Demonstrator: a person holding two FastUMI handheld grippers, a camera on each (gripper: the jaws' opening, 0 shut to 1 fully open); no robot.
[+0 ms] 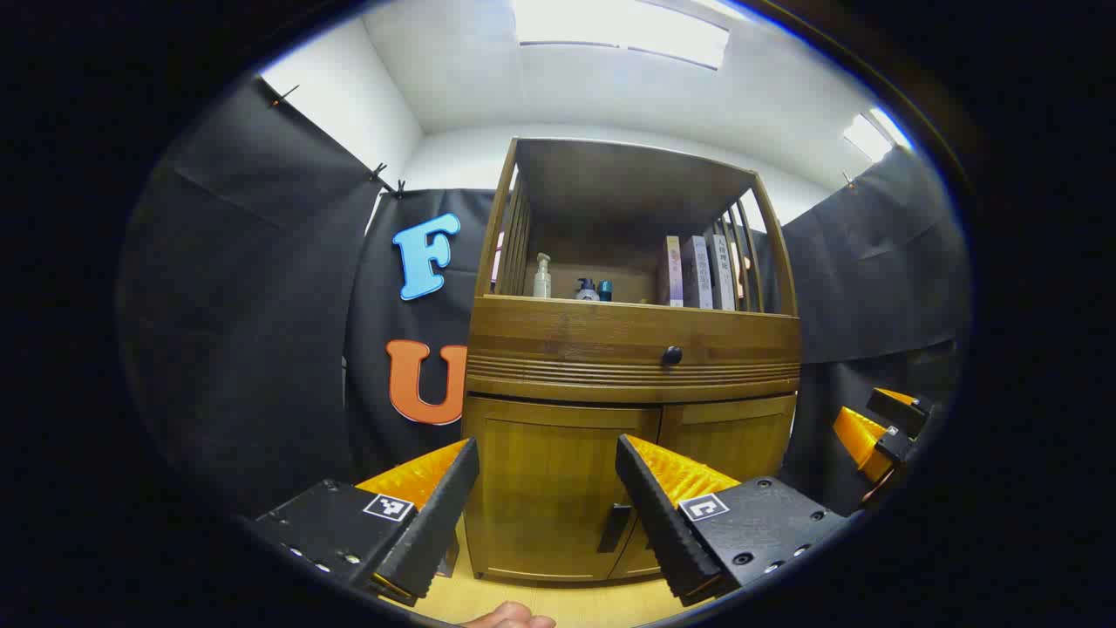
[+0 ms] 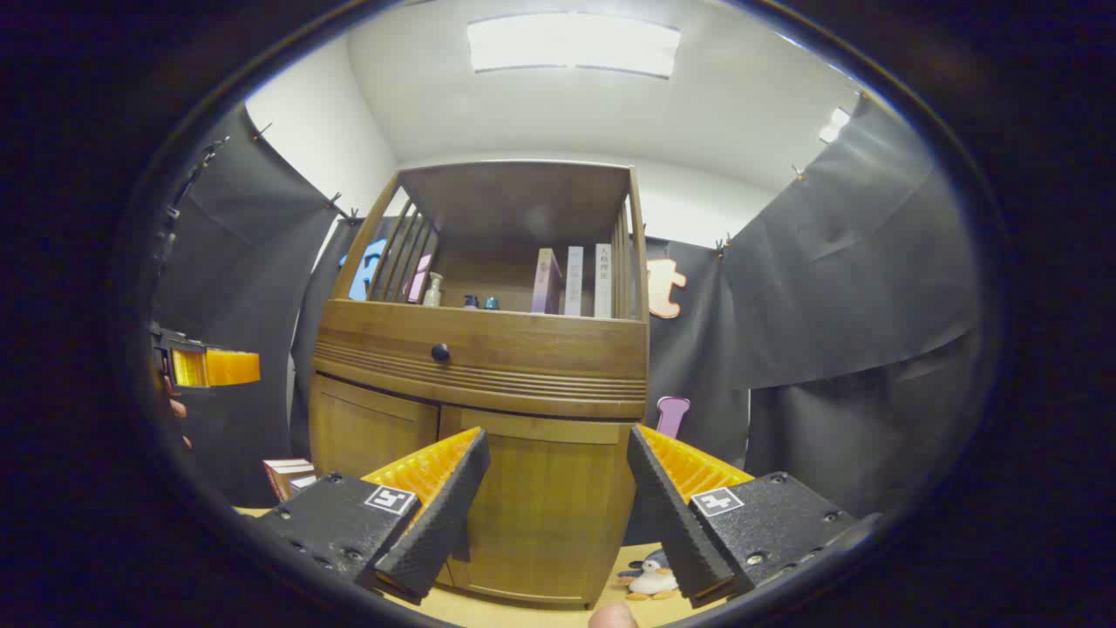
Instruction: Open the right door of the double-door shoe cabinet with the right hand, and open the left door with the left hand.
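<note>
Left gripper view looks straight at the brown wooden double-door shoe cabinet (image 1: pixel 632 366), which stands on a pale wooden floor (image 1: pixel 575 602). The left tool (image 1: pixel 547 484) has its fingers spread wide, holding nothing. Between and beyond them lies the closed left door (image 1: pixel 549 488), with its dark vertical handle (image 1: pixel 613 527) just inside the right-hand finger, apart from it. The closed right door (image 1: pixel 732 440) sits ahead and to the right of this tool. Above the doors runs a ribbed wooden drawer front with a small round dark knob (image 1: pixel 672 355), and over that an open shelf holds a pale pump bottle (image 1: pixel 542 277) and upright books (image 1: pixel 697 272). Far to the right, the other tool appears at the edge.

In the right gripper view, the right tool (image 2: pixel 558 475) is likewise spread wide and empty. The cabinet's right door (image 2: pixel 545 506) fills the gap ahead between its fingers, closed; whether its handle shows cannot be told. The left door (image 2: pixel 370 432) lies ahead and to the left, also closed. A small white toy penguin (image 2: pixel 649 580) rests on the floor below the right-hand finger, beside the cabinet's corner. The left tool (image 2: pixel 209 366) shows far to the left.
</note>
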